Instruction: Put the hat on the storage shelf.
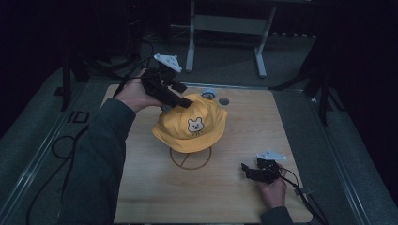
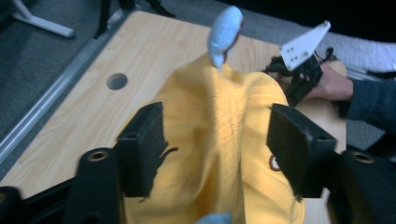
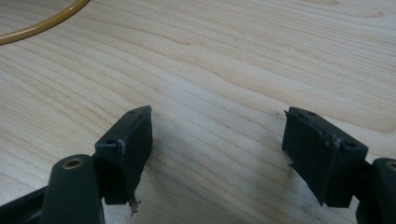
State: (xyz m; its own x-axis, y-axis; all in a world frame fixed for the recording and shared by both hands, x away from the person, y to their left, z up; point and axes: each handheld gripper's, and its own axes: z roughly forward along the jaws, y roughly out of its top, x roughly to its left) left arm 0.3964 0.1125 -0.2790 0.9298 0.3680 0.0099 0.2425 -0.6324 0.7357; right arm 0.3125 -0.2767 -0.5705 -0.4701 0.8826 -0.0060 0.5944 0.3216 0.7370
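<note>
A yellow bucket hat (image 1: pixel 190 124) with a bear face and pale blue ears (image 1: pixel 208 93) sits on a wire stand whose ring base (image 1: pixel 190 159) rests on the wooden table (image 1: pixel 234 197). My left gripper (image 1: pixel 180 96) hovers at the hat's back-left crown. In the left gripper view its jaws stand wide apart, and a raised ridge of the hat (image 2: pixel 219 140) lies between them without being pinched. One blue ear (image 2: pixel 225 35) sticks up beyond. My right gripper (image 1: pixel 246 171) rests low on the table at the front right, open (image 3: pixel 217 126) over bare wood.
A round hole (image 1: pixel 224 101) is in the tabletop behind the hat. The stand's yellow ring (image 3: pixel 42 23) curves past the top left of the right gripper view. Metal frame legs (image 1: pixel 225 28) stand beyond the table. Cables (image 1: pixel 61 145) trail on the floor at left.
</note>
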